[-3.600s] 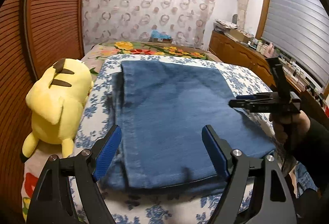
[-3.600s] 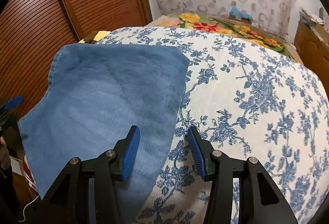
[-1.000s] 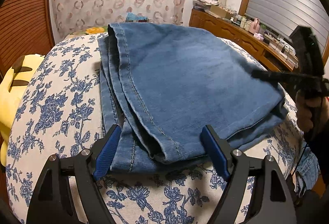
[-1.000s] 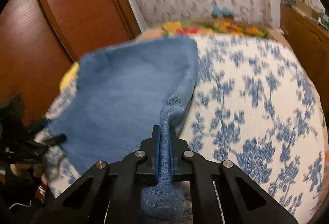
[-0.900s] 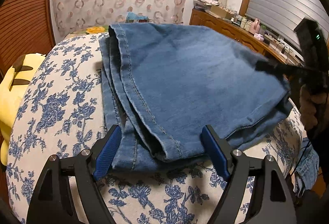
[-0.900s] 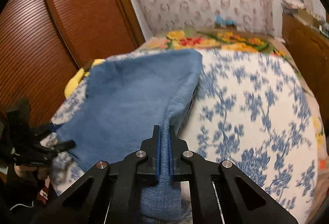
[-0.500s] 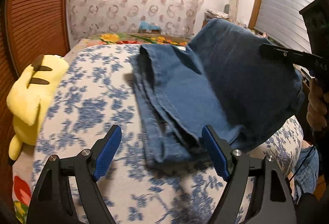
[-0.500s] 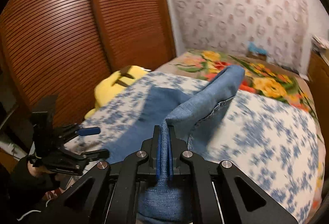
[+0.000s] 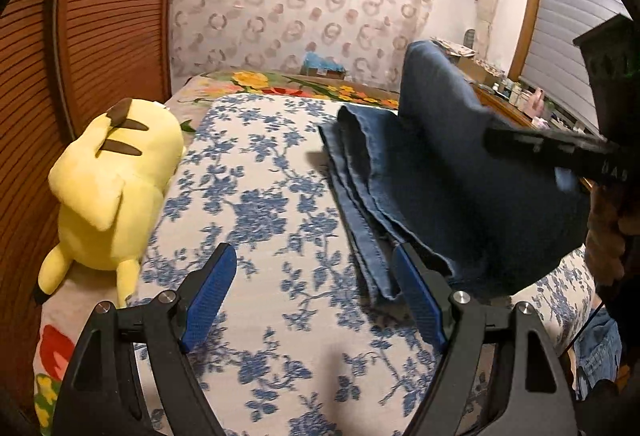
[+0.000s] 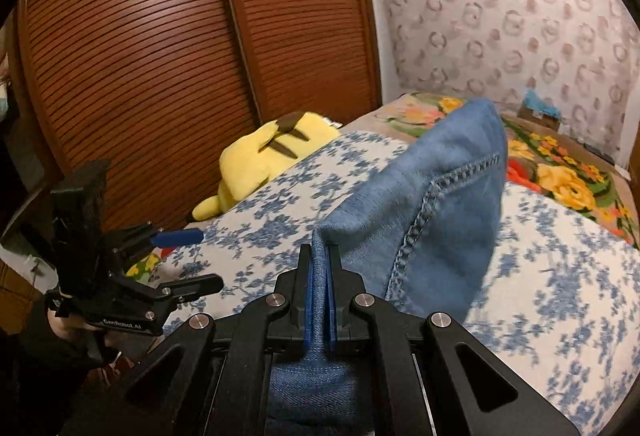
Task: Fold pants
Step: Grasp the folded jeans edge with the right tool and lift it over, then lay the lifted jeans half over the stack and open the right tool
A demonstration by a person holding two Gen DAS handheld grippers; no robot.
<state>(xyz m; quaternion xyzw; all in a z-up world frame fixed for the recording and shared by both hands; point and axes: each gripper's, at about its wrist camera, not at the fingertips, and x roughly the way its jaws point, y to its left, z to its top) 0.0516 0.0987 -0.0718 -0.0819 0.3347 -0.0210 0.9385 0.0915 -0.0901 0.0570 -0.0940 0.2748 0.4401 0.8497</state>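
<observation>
The blue denim pants (image 9: 452,188) lie folded on the right of the floral bedspread (image 9: 280,220), with their right part lifted off the bed. My right gripper (image 10: 319,296) is shut on a pinch of the denim (image 10: 432,204) and holds it up in a raised fold; it also shows in the left wrist view (image 9: 560,148). My left gripper (image 9: 316,296) is open and empty, low over bare bedspread just left of the pants' near edge. It also shows open in the right wrist view (image 10: 188,256).
A yellow plush toy (image 9: 108,188) lies along the bed's left edge by the brown slatted doors (image 10: 160,48). A flowered blanket (image 9: 304,86) covers the far end. A wooden dresser with small items (image 9: 516,100) stands on the right.
My right gripper closed on the pants' right edge and lifted it up and leftward. My left gripper drew back and shifted left, so the pants now sit to its right.
</observation>
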